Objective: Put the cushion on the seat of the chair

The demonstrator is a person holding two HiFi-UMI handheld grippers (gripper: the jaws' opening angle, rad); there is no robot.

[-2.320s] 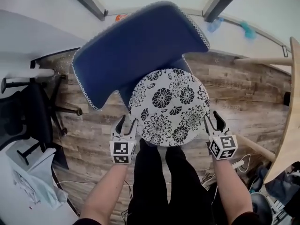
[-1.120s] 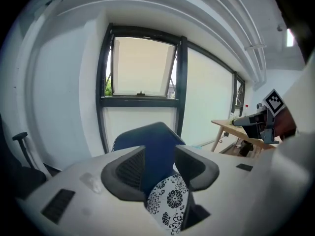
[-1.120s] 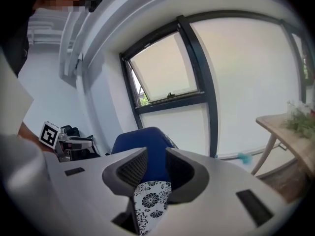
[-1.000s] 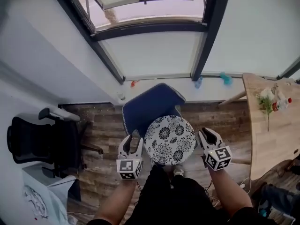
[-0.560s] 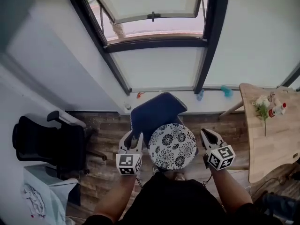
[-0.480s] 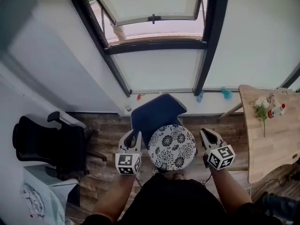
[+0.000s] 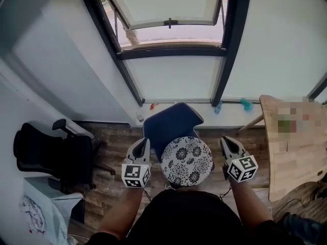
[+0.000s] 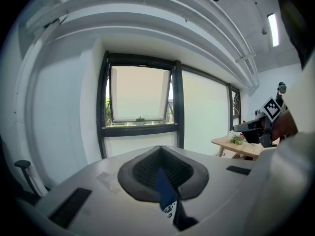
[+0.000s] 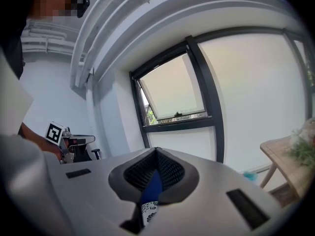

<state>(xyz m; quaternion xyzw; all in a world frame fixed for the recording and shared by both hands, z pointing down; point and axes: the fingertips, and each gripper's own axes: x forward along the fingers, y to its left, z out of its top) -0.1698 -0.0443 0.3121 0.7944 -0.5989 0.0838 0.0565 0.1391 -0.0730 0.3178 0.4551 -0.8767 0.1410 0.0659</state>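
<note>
Hovering one at each side of the cushion (image 7: 186, 161), the left gripper (image 7: 142, 143) and right gripper (image 7: 227, 141) touch nothing. Each gripper's jaws have just been closing and now meet tip to tip, with nothing between them. Each gripper's own view shows only a sliver of blue chair and flowered cushion, far behind the thin slit below the tips.

The cushion lies flat on the seat of the chair (image 7: 170, 122). Its round rim covers nearly the whole seat, and its far edge lies against the foot of the blue back. A narrow gap parts the left gripper from the cushion's left rim. The gap at the right rim is somewhat wider.

Out to the left, bare floor (image 7: 115, 142) lies open between the left gripper and the office chair (image 7: 48, 154). To the right, the table (image 7: 294, 160) has its near edge close to the right gripper, with only a strip of floor between them. Beyond the chair's back a window (image 7: 173, 51) rises from near the floor. The person's dark clothing fills the near edge of the head view, under both arms.
</note>
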